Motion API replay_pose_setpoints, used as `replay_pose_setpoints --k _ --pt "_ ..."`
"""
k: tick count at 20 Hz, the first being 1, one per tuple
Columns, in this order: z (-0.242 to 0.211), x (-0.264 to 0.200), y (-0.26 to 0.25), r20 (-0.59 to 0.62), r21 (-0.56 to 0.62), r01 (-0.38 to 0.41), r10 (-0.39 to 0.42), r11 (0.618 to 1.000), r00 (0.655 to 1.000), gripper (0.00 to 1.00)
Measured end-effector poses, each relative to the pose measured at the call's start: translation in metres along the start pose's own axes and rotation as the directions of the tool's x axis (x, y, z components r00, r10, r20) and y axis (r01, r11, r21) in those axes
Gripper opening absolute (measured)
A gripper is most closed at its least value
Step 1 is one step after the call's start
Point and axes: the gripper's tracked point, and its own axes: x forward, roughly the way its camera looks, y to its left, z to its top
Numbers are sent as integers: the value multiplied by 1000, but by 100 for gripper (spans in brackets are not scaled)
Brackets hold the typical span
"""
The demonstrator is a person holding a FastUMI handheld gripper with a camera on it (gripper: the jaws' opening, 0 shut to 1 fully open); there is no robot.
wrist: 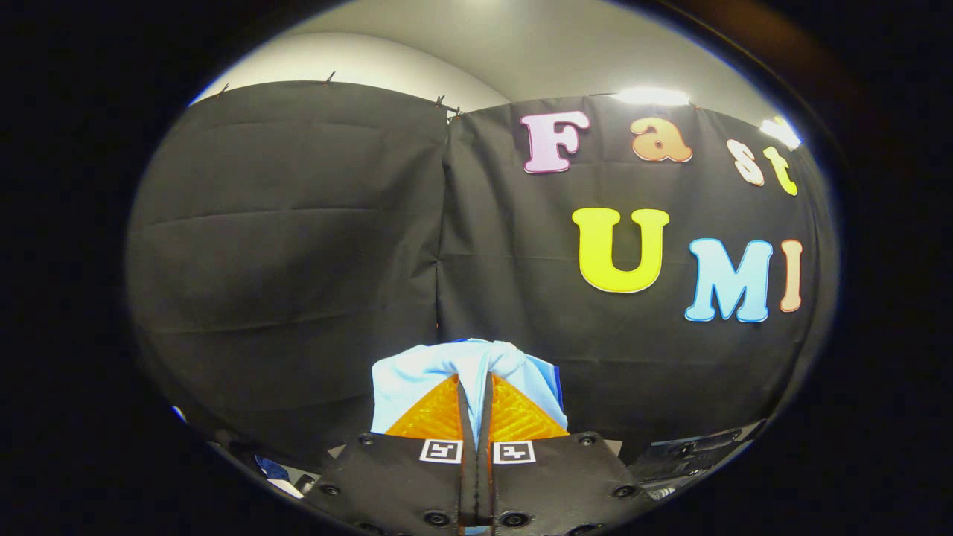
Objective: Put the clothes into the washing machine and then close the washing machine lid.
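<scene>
The gripper [474,387] is pinched almost fully together, and both fingers press on a light blue cloth [417,376] caught between them. The cloth bunches up over the fingertips and hangs down on both sides, more toward 9 o'clock of the fingers than toward 3 o'clock. A darker blue edge shows on its 3 o'clock side.

It is held up in the air in front of the booth wall [298,246].

The cloth looks soft, floppy and light. It folds and droops wherever it is not held (a thin shirt, maybe, but too little of it shows to be sure). It will not break, and it will likely not slip while a thick fold stays in the pinch. A thin single layer could slide out, so a bunched part is the best place to hold.

Loose ends may dangle and catch on the machine's rim.

At 7 o'clock, low down, small blurry things show; I cannot tell what they are.
</scene>
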Motion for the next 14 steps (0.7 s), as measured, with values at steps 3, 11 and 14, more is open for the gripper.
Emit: replay_pose_setpoints --k 3,11,14 --pt "-1 -5 -8 -2 -4 10 -10 1000 1000 1" --pt "-5 -19 -48 -2 -5 54 -54 999 999 1" --pt "-7 -28 -70 -2 -3 74 -74 997 997 1"
